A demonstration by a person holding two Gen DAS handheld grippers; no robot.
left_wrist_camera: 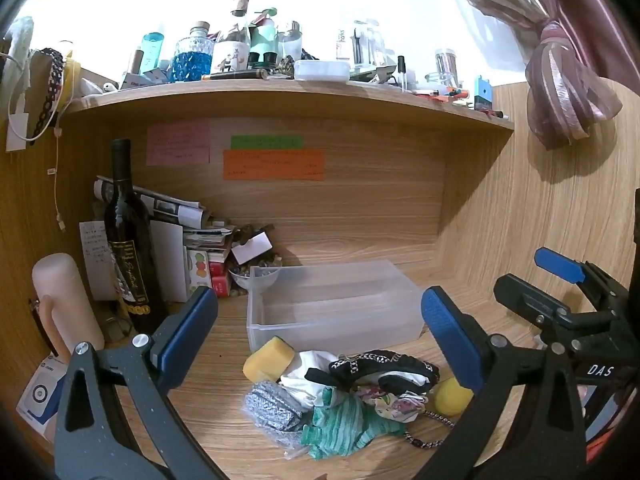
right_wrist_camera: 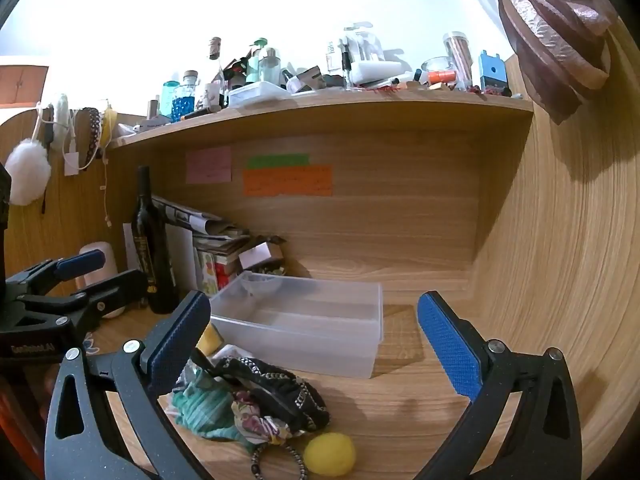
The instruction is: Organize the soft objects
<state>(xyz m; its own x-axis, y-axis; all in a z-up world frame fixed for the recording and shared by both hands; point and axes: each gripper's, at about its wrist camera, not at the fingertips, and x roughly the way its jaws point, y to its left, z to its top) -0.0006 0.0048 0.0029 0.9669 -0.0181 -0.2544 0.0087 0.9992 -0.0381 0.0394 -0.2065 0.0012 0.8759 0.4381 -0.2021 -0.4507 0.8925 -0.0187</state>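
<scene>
Nothing is picked yet: left gripper [left_wrist_camera: 320, 320] and right gripper [right_wrist_camera: 314, 340] hover spread and empty over the soft-goods pile [left_wrist_camera: 344, 396] at lower centre (clear plastic bin [left_wrist_camera: 332, 300] just behind, empty), so next comes a descent onto one piece.

Home desk nook, cluttered shelf [left_wrist_camera: 280, 92], curtain [left_wrist_camera: 560, 80]

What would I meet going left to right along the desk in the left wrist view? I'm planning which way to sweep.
Pale pink bottle → dark wine bottle → yellow sponge → black patterned fabric → yellow ball. The clear plastic bin sits behind the pile.
</scene>
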